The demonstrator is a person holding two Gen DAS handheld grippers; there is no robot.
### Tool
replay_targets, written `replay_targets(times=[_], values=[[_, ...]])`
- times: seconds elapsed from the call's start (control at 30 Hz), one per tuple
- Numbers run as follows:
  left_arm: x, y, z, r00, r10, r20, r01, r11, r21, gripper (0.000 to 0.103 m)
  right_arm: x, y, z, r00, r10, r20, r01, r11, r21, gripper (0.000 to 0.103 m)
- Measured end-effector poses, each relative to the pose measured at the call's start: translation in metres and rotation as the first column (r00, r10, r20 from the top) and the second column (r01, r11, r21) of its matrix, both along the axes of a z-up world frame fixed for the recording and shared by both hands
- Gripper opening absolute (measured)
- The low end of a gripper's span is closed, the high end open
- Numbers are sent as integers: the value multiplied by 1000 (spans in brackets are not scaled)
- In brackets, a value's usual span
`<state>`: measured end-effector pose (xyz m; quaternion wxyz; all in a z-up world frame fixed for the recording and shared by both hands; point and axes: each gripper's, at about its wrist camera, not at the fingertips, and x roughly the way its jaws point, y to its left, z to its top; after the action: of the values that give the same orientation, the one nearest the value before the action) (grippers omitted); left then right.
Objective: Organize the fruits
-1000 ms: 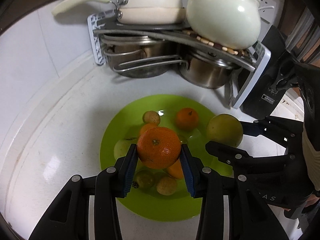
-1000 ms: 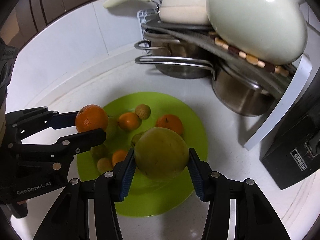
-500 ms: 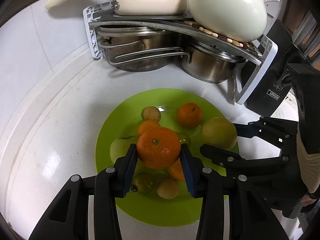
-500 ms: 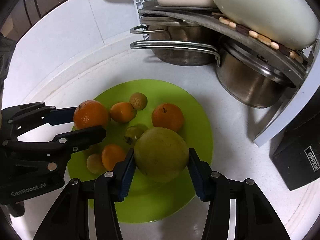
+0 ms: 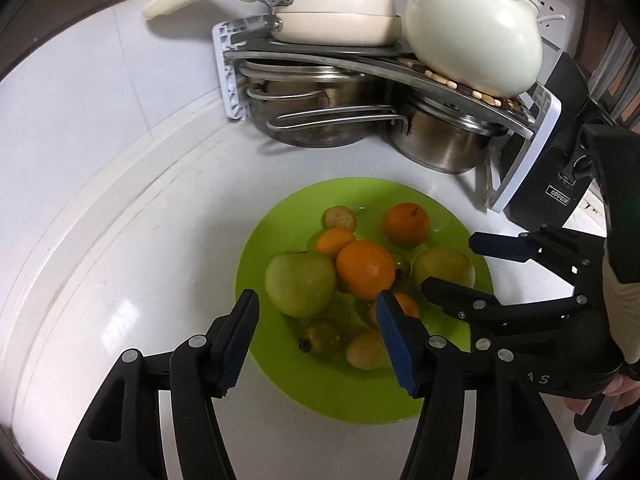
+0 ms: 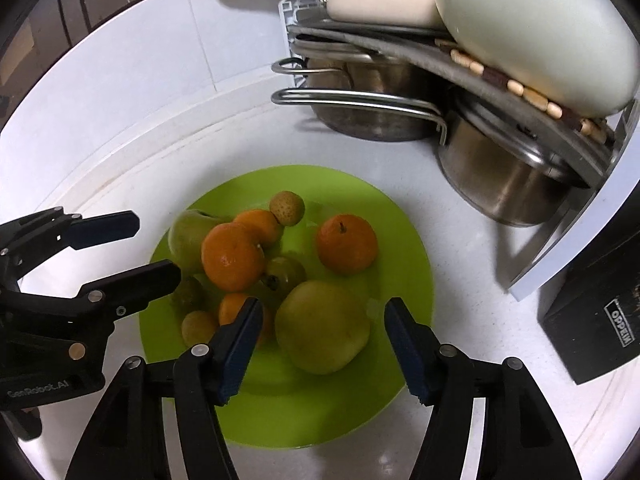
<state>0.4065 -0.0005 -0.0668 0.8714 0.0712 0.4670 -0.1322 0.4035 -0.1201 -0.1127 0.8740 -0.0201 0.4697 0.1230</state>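
Fruit heaped on a green plate (image 5: 280, 368) on a white counter (image 5: 132, 240): a big orange (image 5: 365, 268) atop the pile, beside a green pear (image 5: 300, 283), with a second orange (image 5: 407, 224) apart toward the far rim, a yellow-green apple (image 6: 322, 326) at the near right, and small brown and greenish fruits scattered between. Left gripper (image 5: 316, 338) poised just short of the big orange, blue-padded fingers spread wide, nothing between them. Right gripper (image 6: 320, 346) likewise parted, flanking the yellow-green apple without touching it. Behind the plate, steel pots (image 5: 316, 116) tucked under a rack (image 5: 360, 56) bearing a cream pan (image 5: 336, 12) and a cream teapot (image 5: 476, 36); a black box (image 6: 596, 312) at far right.
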Motion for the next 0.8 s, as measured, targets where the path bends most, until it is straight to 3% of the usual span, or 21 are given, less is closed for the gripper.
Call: replay_targets(times=[0.2, 0.47, 0.53, 0.8], values=[[-13, 10, 5, 999, 46, 24, -46, 999, -2, 60, -10, -1, 8, 1000, -13, 20, 14, 1000, -13, 64], [-52, 23, 30, 988, 72, 134, -73, 997, 3, 65, -53, -3, 38, 991, -75, 107, 77, 997, -10, 67], [-62, 25, 36, 985, 73, 154, -74, 997, 6, 70, -68, -3, 44, 986, -98, 132, 99, 995, -4, 72], [-115, 34, 60, 966, 104, 238, -102, 995, -21, 85, -128, -3, 65, 968, -161, 195, 157, 987, 33, 75]])
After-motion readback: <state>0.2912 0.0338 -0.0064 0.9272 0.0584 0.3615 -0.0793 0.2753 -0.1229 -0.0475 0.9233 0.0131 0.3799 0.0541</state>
